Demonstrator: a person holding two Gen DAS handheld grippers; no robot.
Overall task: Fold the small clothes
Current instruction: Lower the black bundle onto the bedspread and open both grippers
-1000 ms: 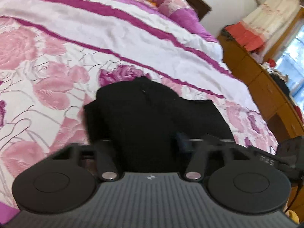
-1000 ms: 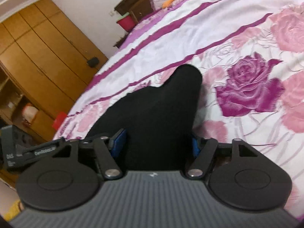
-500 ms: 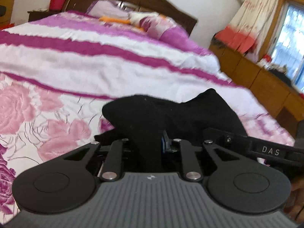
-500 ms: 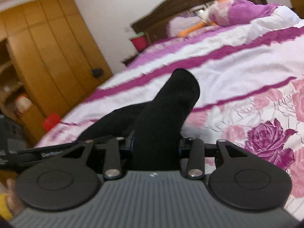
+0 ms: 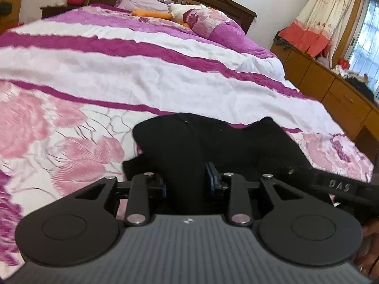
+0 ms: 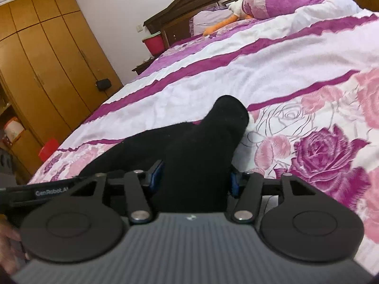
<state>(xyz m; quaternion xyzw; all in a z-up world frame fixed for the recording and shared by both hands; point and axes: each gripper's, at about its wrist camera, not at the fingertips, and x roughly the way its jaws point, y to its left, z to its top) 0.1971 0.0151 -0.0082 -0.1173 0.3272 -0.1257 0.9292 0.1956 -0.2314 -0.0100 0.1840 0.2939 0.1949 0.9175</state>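
Observation:
A small black garment (image 5: 213, 142), like a sock, is held over the floral bedspread (image 5: 71, 142). My left gripper (image 5: 186, 184) is shut on one end of it, blue pads pressed to the cloth. My right gripper (image 6: 191, 182) is shut on the other end of the same black garment (image 6: 206, 142), whose rounded tip points away over the bedspread (image 6: 308, 130). The right gripper's arm shows at the right edge of the left wrist view (image 5: 338, 184). The fingertips are hidden by the cloth.
The bed has purple and white stripes with pillows and an orange-and-white plush toy (image 5: 165, 13) at the wooden headboard (image 6: 213, 7). A wooden wardrobe (image 6: 47, 59) stands on one side, low wooden cabinets (image 5: 331, 87) under a window on the other. A red bucket (image 6: 154, 42) sits on the nightstand.
Both grippers closed on the black garment and lifted it off the bedspread; both views tilted up toward the headboard, then lowered slightly again.

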